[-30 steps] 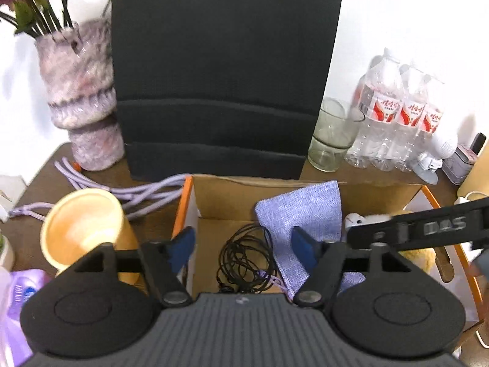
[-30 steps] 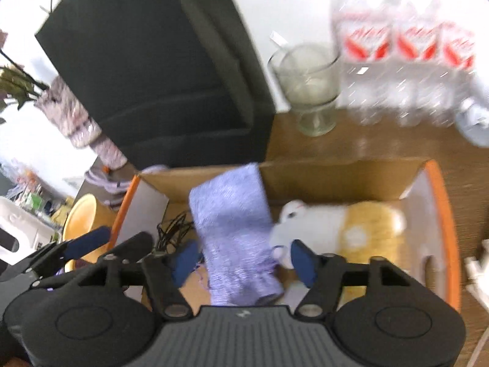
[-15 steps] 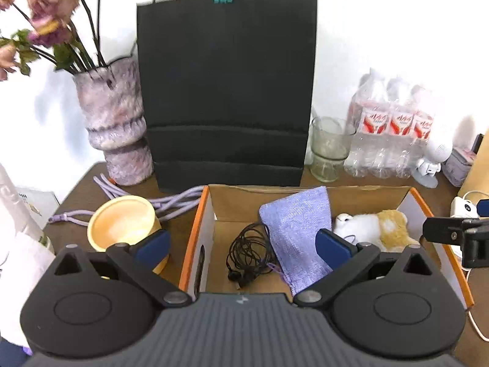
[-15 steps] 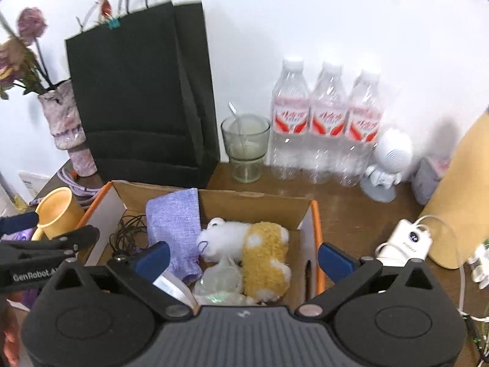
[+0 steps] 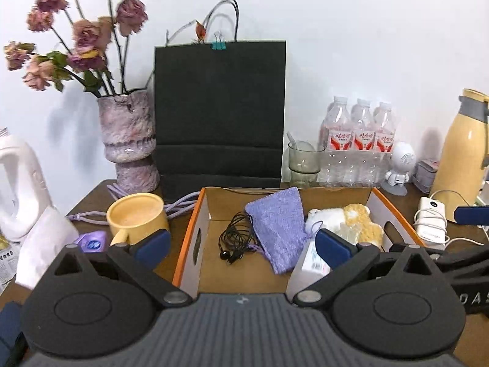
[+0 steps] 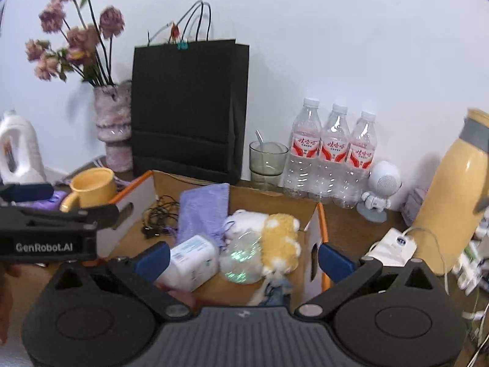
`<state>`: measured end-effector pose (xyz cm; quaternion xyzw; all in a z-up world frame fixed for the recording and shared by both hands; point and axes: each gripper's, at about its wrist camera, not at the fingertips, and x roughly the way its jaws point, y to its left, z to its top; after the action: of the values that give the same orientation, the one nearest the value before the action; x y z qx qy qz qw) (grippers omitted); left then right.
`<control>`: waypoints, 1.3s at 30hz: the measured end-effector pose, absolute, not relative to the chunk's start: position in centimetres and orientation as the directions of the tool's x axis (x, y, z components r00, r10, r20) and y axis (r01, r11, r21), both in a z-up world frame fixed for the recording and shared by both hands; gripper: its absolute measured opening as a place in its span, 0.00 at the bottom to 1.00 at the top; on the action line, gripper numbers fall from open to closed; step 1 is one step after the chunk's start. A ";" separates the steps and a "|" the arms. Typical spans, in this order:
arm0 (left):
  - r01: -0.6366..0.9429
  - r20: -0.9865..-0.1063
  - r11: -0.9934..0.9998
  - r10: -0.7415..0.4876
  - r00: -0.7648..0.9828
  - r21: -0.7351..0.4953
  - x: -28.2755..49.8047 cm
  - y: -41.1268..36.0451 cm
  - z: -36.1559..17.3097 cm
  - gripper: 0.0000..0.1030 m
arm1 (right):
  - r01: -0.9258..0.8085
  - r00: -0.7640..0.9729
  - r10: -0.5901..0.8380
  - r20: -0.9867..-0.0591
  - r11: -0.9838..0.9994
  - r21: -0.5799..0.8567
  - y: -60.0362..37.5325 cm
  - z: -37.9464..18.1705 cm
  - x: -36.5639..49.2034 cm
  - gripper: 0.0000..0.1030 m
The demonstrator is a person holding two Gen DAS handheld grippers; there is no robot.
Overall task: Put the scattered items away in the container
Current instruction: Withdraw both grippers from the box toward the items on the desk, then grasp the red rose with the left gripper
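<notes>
Cardboard box [image 5: 195,238], orange-edged, open top, stands on the brown table [image 5: 94,195] in front of a black paper bag [image 5: 220,113]; its long axis runs left to right across both views. Contents, left to right: coiled black earphones [image 5: 235,238]; lilac fabric pouch [image 5: 276,226], long axis running from the back wall toward the camera, leaning up against that wall; white-and-yellow plush toy [image 6: 275,235], lying across the box; white tissue pack [image 6: 191,260] with print too small to read; a shiny disc [image 6: 241,260] against the plush.

Left gripper [image 5: 241,247]: jaws spread wide, nothing between the pads, held above the near edge of the box. Right gripper [image 6: 243,260]: jaws likewise wide apart, empty, above the box's near right portion. The figures show the jaws of both widened within the last second and then held.

Writing: "GenRobot.AI" on the left gripper's side as seen from the right wrist. Three water bottles [image 6: 330,156] carry red-and-white labels, script not legible.

Outside the box: yellow mug [image 5: 136,217] to its left, contents unclear; glass tumbler [image 6: 267,162] holding a spoon behind it; stone-pattern vase [image 5: 130,146] with dried roses; yellow flask [image 5: 458,156] at right; white power bank [image 6: 394,247] with cable beside the box's right end.
</notes>
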<state>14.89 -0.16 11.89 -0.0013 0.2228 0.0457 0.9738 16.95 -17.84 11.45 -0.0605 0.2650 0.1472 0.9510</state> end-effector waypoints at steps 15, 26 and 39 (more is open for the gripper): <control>-0.001 -0.364 0.999 0.013 0.931 0.034 2.4 1.1 6.5 1.00 | -0.336 0.829 0.327 -0.455 0.940 0.062 -18.3 6.1 4.4 1.00; -0.033 -0.448 0.999 0.035 0.893 0.011 3.8 3.1 3.7 1.00 | -0.359 0.790 0.333 -0.515 0.932 0.052 -18.5 4.1 2.2 1.00; 0.042 -0.568 0.999 -0.048 0.821 -0.024 12.6 4.9 1.4 0.64 | -0.372 0.762 0.331 -0.556 0.927 0.042 -17.3 3.3 4.3 1.00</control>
<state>12.56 4.94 1.44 -0.0051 0.2979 -0.0238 0.9543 4.35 -17.26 3.33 -0.0355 0.2894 0.1873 0.9380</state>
